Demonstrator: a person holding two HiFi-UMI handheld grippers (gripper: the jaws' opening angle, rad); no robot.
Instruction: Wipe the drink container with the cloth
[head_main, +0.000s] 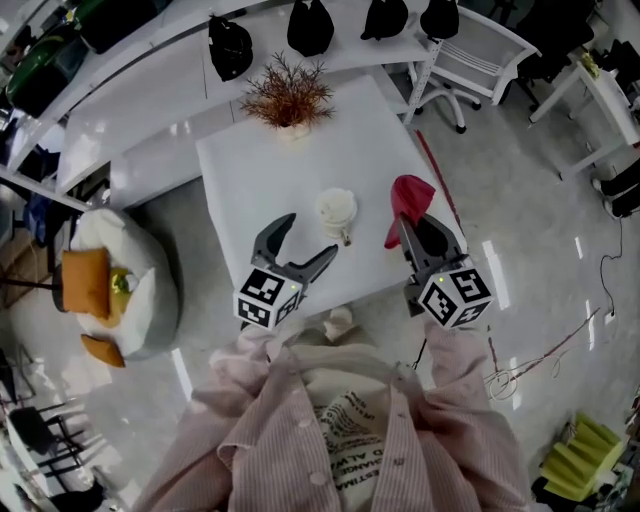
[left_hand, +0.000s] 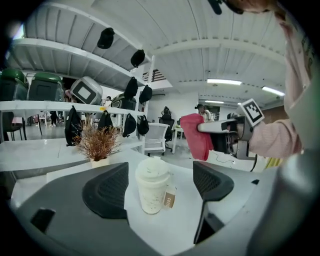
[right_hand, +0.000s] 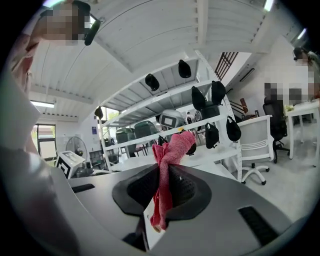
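Observation:
A white lidded drink cup (head_main: 337, 212) with a small tag stands upright on the white table (head_main: 260, 170). In the left gripper view the cup (left_hand: 152, 184) sits just beyond the pads, apart from them. My left gripper (head_main: 308, 243) (left_hand: 157, 187) is open, its jaws wide and empty. My right gripper (head_main: 428, 222) (right_hand: 162, 192) is shut on a red cloth (head_main: 405, 203) (right_hand: 167, 167), which sticks up past the fingertips and hangs down between them. The cloth (left_hand: 196, 135) is held in the air to the right of the cup.
A dried plant in a white pot (head_main: 287, 97) stands at the table's far edge. Black caps (head_main: 230, 45) hang along a white shelf behind. A white chair (head_main: 478, 55) is at the back right. A beanbag with orange cushions (head_main: 110, 290) lies on the floor to the left.

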